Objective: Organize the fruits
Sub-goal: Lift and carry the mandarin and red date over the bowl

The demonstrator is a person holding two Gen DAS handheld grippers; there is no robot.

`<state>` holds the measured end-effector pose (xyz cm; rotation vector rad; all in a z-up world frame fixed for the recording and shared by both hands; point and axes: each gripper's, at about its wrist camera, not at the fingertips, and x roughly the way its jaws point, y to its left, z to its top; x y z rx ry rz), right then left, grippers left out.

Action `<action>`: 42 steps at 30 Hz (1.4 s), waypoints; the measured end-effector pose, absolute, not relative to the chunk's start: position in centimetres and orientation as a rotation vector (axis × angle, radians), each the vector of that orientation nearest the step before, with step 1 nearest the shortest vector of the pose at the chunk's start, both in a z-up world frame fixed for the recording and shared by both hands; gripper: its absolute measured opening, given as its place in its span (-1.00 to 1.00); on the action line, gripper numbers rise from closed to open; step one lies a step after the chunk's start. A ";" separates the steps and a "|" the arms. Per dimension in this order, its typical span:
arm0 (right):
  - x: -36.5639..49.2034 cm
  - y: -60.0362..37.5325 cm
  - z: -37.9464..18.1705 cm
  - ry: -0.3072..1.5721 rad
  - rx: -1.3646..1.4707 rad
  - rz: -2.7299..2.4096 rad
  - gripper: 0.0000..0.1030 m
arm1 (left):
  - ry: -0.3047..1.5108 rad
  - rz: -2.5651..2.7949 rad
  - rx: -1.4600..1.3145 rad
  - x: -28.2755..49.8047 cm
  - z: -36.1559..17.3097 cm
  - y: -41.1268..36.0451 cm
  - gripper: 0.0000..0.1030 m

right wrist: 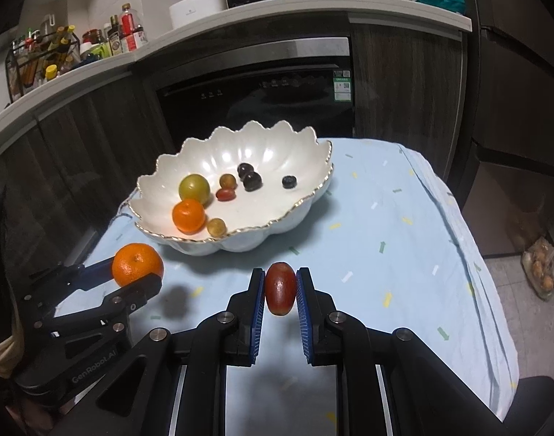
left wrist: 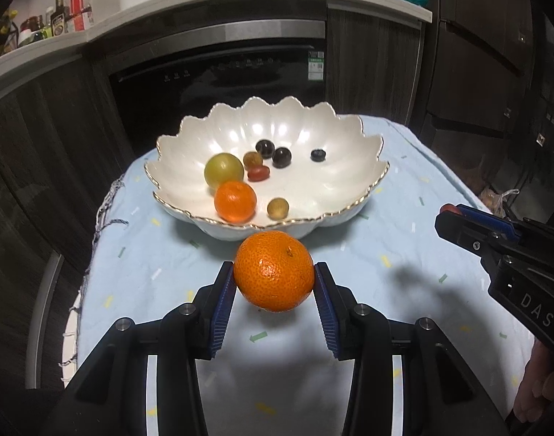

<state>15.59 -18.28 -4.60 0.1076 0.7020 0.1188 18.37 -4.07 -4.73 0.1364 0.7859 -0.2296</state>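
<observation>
Left gripper (left wrist: 274, 272) clamped on a mandarin (left wrist: 274, 270), right gripper (right wrist: 280, 290) clamped on a red oval fruit (right wrist: 279, 288) — both loads in the air just short of the bowl (right wrist: 295, 214).

Both fruits hang over the blue cloth (right wrist: 385, 218) in front of the scalloped bowl, which already holds a small orange (right wrist: 188, 216), a green-yellow fruit (right wrist: 194, 188) and several dark berries. This looks like the carry-and-drop step — next, each gripper must clear the near rim, lower over bare white bottom, then part its fingers gently so nothing rolls out.
</observation>
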 end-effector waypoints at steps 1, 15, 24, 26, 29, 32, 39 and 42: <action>15.5 -18.2 -4.4 0.699 0.107 0.120 -0.63 | 0.783 -0.229 0.133 18.4 -4.5 -4.0 -0.17; 16.9 -17.8 -1.5 0.634 0.066 0.114 -0.63 | 0.721 -0.220 0.114 19.5 -1.5 -3.4 -0.17; 18.6 -17.9 -0.3 0.608 0.072 0.104 -0.63 | 0.705 -0.215 0.115 21.3 -0.7 -3.3 -0.17; 19.1 -18.0 -0.2 0.608 0.075 0.102 -0.63 | 0.705 -0.215 0.116 21.5 -0.6 -3.3 -0.17; 19.7 -18.1 -0.2 0.610 0.080 0.100 -0.63 | 0.708 -0.219 0.115 22.1 -0.7 -3.5 -0.17; 20.4 -18.3 -0.4 0.616 0.084 0.097 -0.63 | 0.720 -0.226 0.111 23.2 -0.8 -3.8 -0.17; 22.9 -19.1 -0.9 0.637 0.082 0.103 -0.63 | 0.754 -0.239 0.097 25.7 -1.7 -4.8 -0.17; 24.2 -19.3 -1.0 0.647 0.082 0.115 -0.63 | 0.766 -0.246 0.099 27.0 -2.0 -5.2 -0.17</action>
